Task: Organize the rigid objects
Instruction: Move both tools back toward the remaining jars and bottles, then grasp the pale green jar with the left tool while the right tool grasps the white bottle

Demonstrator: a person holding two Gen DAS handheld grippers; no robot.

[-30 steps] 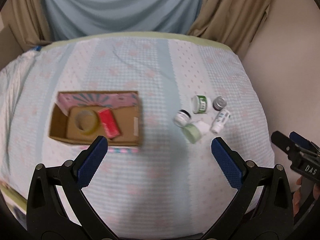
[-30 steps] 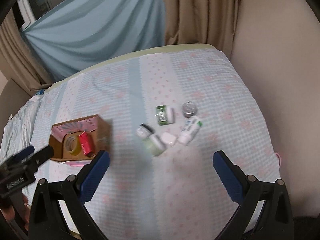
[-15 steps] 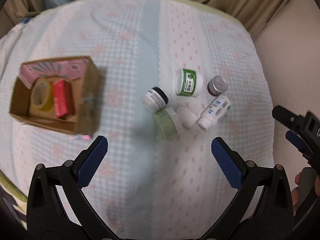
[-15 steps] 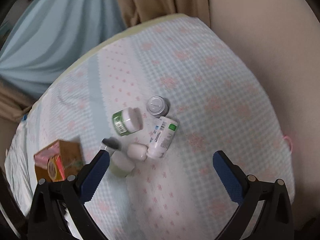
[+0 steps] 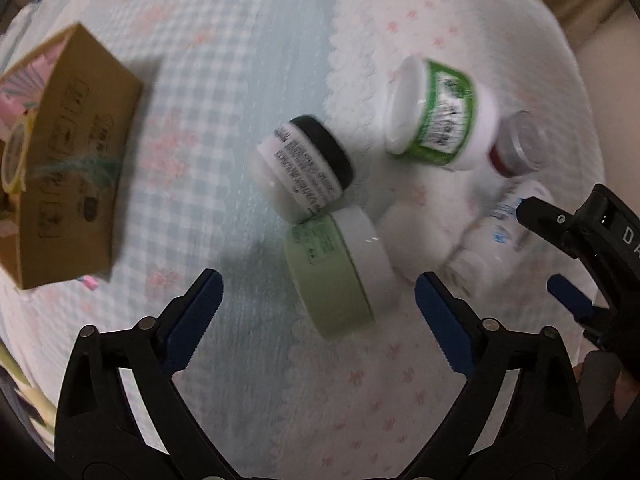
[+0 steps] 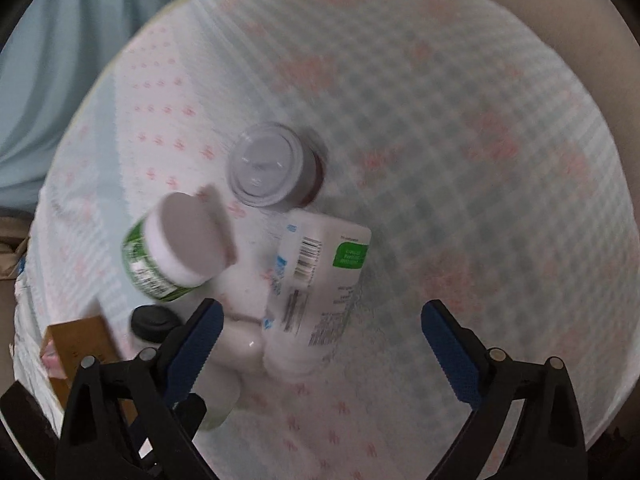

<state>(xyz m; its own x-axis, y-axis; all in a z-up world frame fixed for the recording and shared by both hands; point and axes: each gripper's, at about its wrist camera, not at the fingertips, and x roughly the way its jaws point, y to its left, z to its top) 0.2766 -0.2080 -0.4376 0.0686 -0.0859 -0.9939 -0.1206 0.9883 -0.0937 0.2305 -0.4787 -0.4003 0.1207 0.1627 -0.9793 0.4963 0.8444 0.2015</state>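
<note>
Several small containers lie clustered on the cloth-covered table. In the left wrist view my open left gripper [image 5: 318,304] hangs just over a pale green jar [image 5: 336,276] lying on its side. Beyond it are a black-lidded white jar [image 5: 304,172], a green-labelled white jar [image 5: 438,116] and a silver-lidded dark red jar [image 5: 520,144]. In the right wrist view my open right gripper [image 6: 320,340] is just above a white bottle [image 6: 320,284] lying flat, with the green-labelled jar [image 6: 176,252] and silver-lidded jar [image 6: 272,168] beyond. The right gripper also shows at the left wrist view's right edge [image 5: 560,256].
A cardboard box [image 5: 68,160] holding a tape roll and pink items stands at the left; it also shows in the right wrist view [image 6: 80,344]. The table's rounded edge, a beige wall and curtains lie beyond.
Both grippers have dropped down and moved close to the cluster of containers, which now fills the views. The box has slid to the left edge. Both stay open.
</note>
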